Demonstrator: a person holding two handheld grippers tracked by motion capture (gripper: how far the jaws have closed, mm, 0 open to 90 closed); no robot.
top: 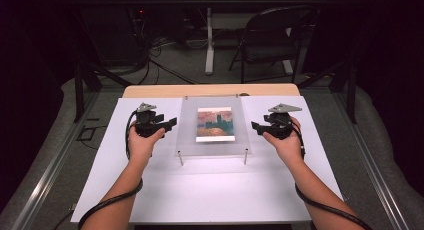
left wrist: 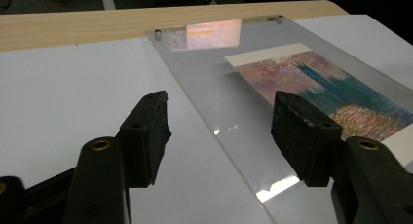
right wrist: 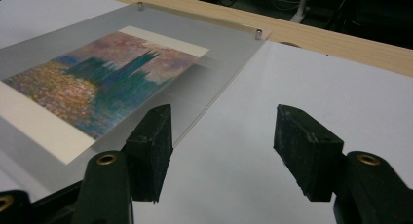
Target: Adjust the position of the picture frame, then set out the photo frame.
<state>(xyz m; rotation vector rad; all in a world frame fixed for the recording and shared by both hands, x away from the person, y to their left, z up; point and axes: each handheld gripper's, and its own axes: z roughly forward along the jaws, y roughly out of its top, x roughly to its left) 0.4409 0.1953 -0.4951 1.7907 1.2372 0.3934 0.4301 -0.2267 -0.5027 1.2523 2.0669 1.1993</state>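
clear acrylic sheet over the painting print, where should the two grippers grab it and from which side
Best guess: grip the clear acrylic sheet at its bare left and right edges, one gripper from each side. It lies flat on standoff pins, so the margins beside the print look free. The left gripper and right gripper are open, facing those edges.

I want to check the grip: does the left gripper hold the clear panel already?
No, the left gripper is open, jaws apart above the panel edge, not pressing it.

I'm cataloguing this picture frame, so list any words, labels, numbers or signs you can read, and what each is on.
None can be read.
The print under the clear acrylic panel shows a painted scene with no lettering.
The left gripper and the right gripper, both open, bear no markings.
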